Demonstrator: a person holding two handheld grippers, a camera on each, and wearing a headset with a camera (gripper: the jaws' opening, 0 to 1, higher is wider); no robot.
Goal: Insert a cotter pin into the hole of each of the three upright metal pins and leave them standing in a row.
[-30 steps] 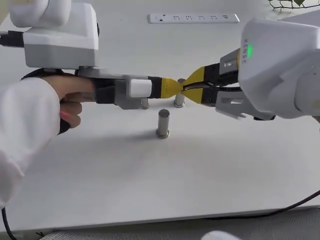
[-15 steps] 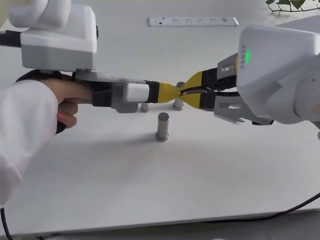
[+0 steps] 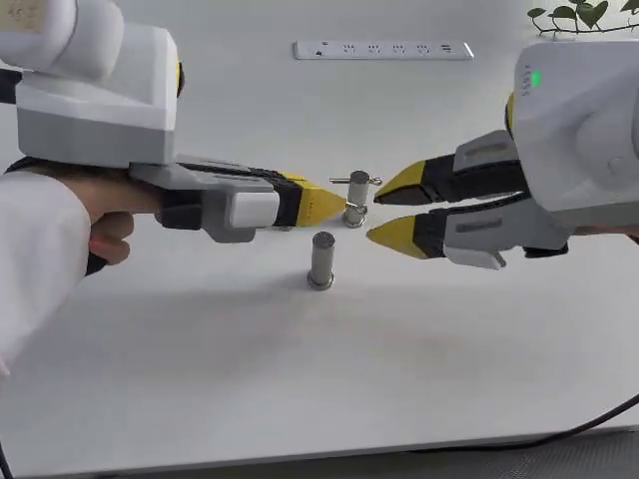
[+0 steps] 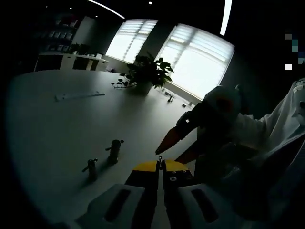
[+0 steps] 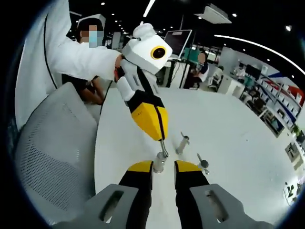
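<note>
- Jaws of L gripper [image 3: 339, 206] pressed tight together; a thin metal sliver sticks out past the tips in both gripper views, looks like a held cotter pin [image 5: 163, 149], too small to confirm shape.
- R gripper [image 3: 381, 215] jaws spread wide, nothing in them; yellow tips point to 9 o'clock in head view and face the L gripper tips across a small gap.
- Front pin [image 3: 321, 259] upright on white table [image 3: 300, 379], at 6 o'clock of that gap, near both grippers.
- R gripper view: front pin stands btw R gripper's own open jaws, can't tell if it touches either; end of held cotter pin sits just at 12 o'clock of its top, contact unclear.
- Rear pin [image 3: 357, 205] upright at 1 o'clock of front pin, w/ a fitted cotter [image 3: 354, 181] crosswise through its top; L gripper tip just at its 9 o'clock in head view.
- Third pin [image 4: 91, 168] upright, cotter through it too, at 7 o'clock of rear pin in L gripper view; in head view mostly hidden behind L gripper.
- Power strip [image 3: 382, 49] flat at table's 12 o'clock far edge, well apart from pins.
- Plant [image 3: 584, 12] at 1 o'clock corner.
- Black cable [image 3: 599, 409] along table's 5 o'clock edge.
- White sleeve [image 3: 40, 259] at 9 o'clock, behind L gripper.
</note>
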